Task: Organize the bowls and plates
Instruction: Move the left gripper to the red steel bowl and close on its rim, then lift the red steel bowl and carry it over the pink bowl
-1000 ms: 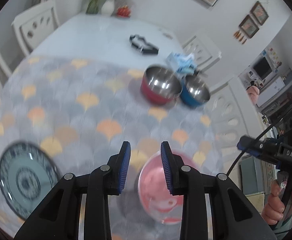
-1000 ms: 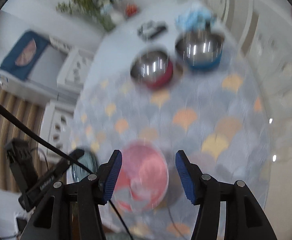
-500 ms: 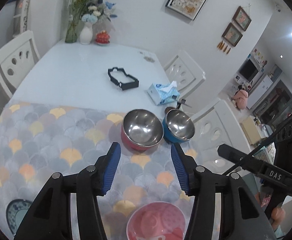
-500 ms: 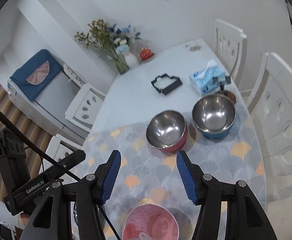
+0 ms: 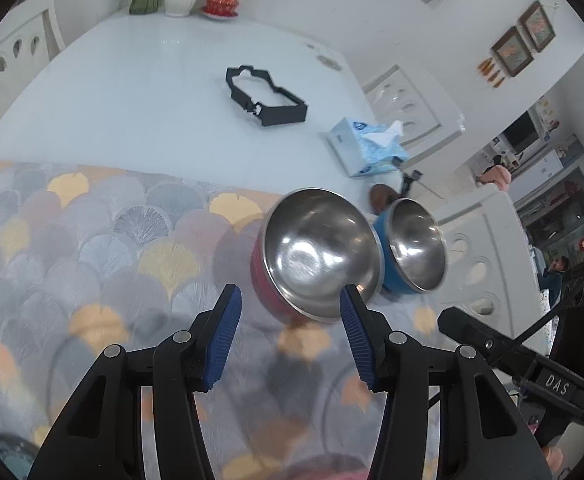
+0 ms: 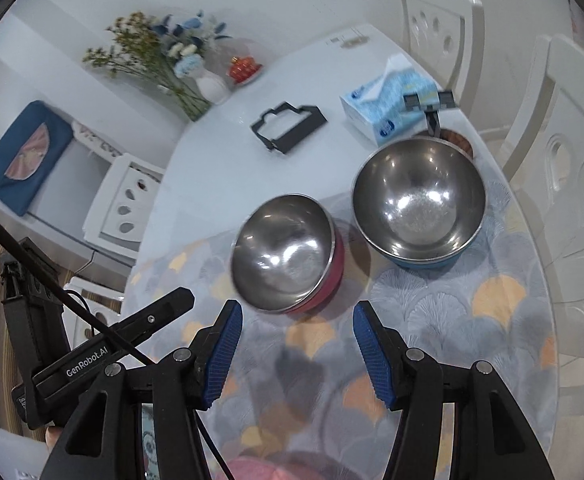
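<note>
- Steel-lined and red on the outside, the round metal bowl (image 5: pixel 318 264) sits at centre right of my left wrist view, on the scallop-patterned mat (image 5: pixel 92 240), touching or just beside the matching steel bowl with the blue outside (image 5: pixel 412 252) to its right.
- My left gripper (image 5: pixel 290 322) is spread wide and empty. Its right blue pad (image 5: pixel 354 340) overlaps the red bowl's near rim in the frame, though I cannot tell whether it touches.
- My right gripper (image 6: pixel 296 344) is likewise spread and holds nothing. In its view the red bowl (image 6: pixel 288 256) lies just above the gap between the fingers, and the blue bowl (image 6: pixel 418 204) is in the upper right.
- I judge the step to be taking the red bowl so it can nest with the blue one.
- To do it well, I should straddle the rim with one finger inside the steel lining and one on the red wall, then squeeze firmly, since polished steel is likely to slip.
- I would lift straight up before moving sideways, so the red bowl does not knock its neighbour.
- A pink dish (image 6: pixel 276 468) is blurred at the bottom edge, probably a plate, and a dark patterned plate edge (image 5: pixel 8 456) shows in the lower left corner of the left view. Both wait their turn.
- The black plastic frame (image 5: pixel 266 98) and blue tissue box (image 5: pixel 366 146) in the upper half lie well apart from my path.
</note>
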Motion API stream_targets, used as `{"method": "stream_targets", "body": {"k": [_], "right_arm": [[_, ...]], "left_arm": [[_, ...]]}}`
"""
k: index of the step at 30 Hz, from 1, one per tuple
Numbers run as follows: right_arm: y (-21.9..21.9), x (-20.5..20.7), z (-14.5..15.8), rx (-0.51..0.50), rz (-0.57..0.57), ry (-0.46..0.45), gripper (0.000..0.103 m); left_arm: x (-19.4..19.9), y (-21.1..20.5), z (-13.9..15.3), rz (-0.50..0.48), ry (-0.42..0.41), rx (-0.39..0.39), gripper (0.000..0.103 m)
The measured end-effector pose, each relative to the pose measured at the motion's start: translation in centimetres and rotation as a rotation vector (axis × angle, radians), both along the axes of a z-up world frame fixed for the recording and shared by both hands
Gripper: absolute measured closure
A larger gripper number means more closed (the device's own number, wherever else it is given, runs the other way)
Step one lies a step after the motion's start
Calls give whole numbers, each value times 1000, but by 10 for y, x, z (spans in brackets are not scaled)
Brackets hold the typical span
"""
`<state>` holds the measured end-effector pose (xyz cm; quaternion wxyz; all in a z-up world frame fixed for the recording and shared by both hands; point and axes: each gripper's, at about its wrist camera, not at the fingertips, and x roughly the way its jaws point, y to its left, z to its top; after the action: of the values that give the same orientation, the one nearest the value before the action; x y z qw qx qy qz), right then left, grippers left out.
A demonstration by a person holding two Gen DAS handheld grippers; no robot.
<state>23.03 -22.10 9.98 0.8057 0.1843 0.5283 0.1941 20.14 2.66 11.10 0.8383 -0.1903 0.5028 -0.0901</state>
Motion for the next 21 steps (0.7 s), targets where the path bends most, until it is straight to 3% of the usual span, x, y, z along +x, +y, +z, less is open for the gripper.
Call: {"method": "stream_targets", "body": {"k": [5,12,18,21], "right_arm": [[11,21,-29,-20,9,49,48],[22,44,-63,-42,22,105,61],[22,57,-76,-44,25,121,64],[23,61,-79,-41,30,122,67]], "left_arm": [[27,-2,-30,4,52,4,59],[46,-5,-54,0,95,-14,63],[54,-6,-68,-10,115,-19,69],[57,-8,-72,-16,115,-27,77]]}}
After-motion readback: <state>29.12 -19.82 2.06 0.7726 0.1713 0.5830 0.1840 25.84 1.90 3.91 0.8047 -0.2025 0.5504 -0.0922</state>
